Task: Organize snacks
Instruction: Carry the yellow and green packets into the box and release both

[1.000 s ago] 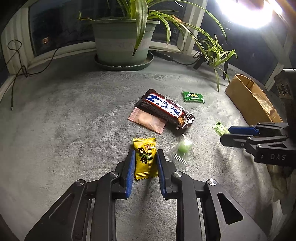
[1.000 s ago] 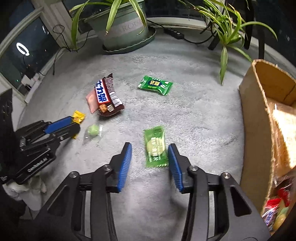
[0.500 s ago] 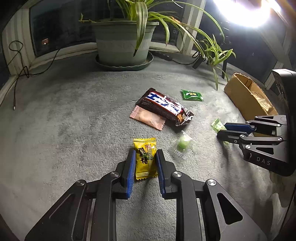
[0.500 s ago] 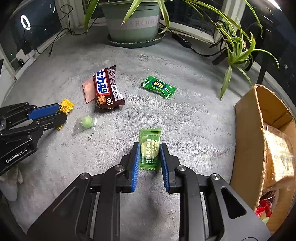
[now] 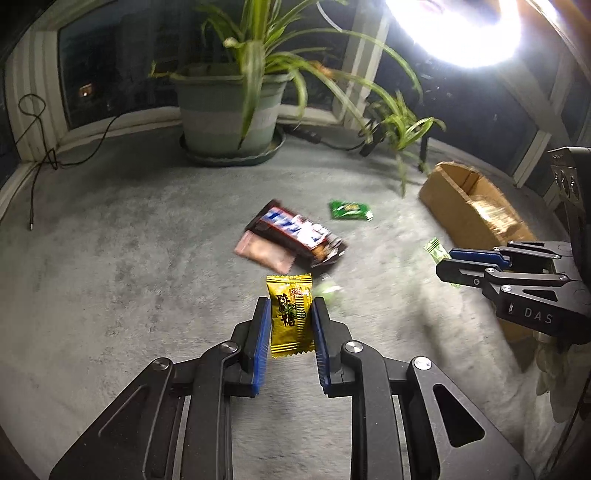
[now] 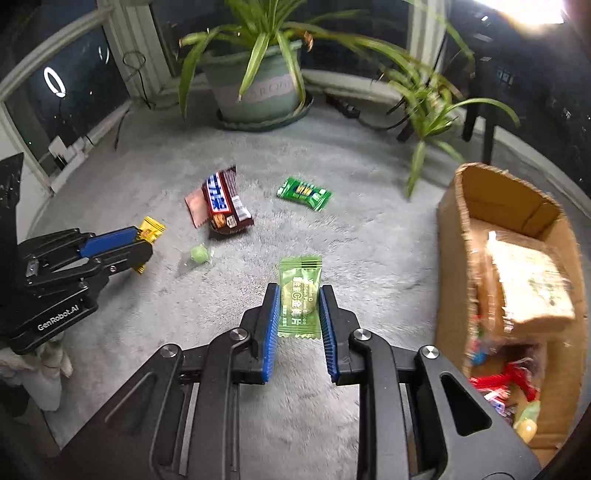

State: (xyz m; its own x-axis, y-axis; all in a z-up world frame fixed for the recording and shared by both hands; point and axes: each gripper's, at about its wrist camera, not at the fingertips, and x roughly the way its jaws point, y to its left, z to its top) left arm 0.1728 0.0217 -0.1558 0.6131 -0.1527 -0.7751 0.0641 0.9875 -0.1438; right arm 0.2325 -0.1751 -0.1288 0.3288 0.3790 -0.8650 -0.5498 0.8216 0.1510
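Night scene, dim overall. A strong lamp (image 5: pixel 461 26) overexposes the left wrist view's upper right with glare, also flaring at the right wrist view's top right. Dark windows (image 6: pixel 55 96) reflect a ring light. Motion blur smears the snacks and cardboard box (image 6: pixel 517 236); fisheye edges bend and vignette.

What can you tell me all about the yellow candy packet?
The yellow candy packet is a small, shiny, flat wrapper with crimped zigzag ends, dark printed characters and a small red mark near the top. It stands lengthwise between the blue pads of the left tool, which is shut on its two long edges. The right wrist view shows one end poking out past the tool, above the grey carpet.
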